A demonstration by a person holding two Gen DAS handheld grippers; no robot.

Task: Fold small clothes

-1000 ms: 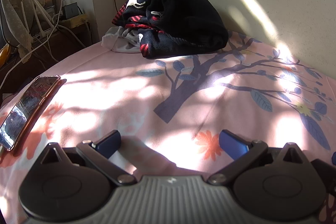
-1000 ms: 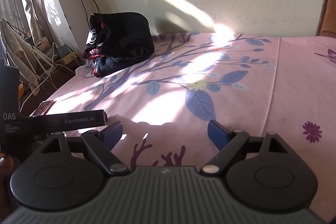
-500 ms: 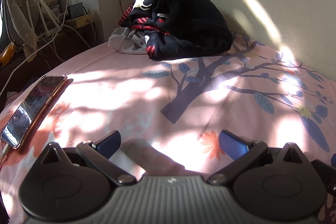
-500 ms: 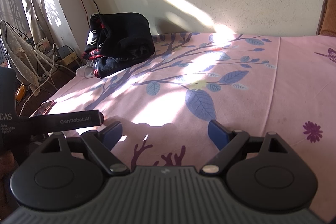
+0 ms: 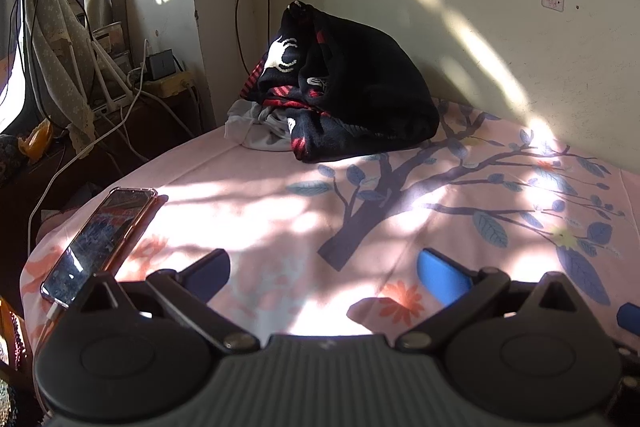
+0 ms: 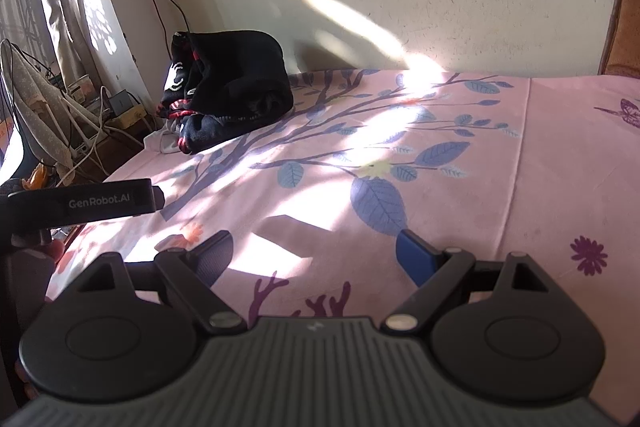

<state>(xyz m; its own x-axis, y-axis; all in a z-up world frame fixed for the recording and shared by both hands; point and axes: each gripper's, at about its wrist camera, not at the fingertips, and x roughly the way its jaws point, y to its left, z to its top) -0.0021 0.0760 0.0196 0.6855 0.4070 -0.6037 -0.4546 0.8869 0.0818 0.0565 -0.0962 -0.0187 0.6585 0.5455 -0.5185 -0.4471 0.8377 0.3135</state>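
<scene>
A heap of dark clothes (image 5: 352, 95) with red and white patterns lies at the far corner of the bed against the wall, over a grey-white garment (image 5: 260, 127). The heap also shows in the right wrist view (image 6: 232, 95). My left gripper (image 5: 324, 271) is open and empty above the pink bed sheet (image 5: 248, 211), well short of the heap. My right gripper (image 6: 316, 255) is open and empty over the sheet (image 6: 540, 163). The left gripper's body (image 6: 92, 203) shows at the left of the right wrist view.
A phone (image 5: 100, 239) with a cable lies near the bed's left edge. Beyond that edge are cables, a power strip (image 5: 160, 67) and a covered stand (image 5: 60, 39). The wall (image 5: 480, 7) runs behind the bed. A brown headboard (image 6: 624, 11) stands at the far right.
The left gripper has turned and shifted left, so the clothes heap and phone sit further right in its view. The right gripper has barely moved. Both stay open.
</scene>
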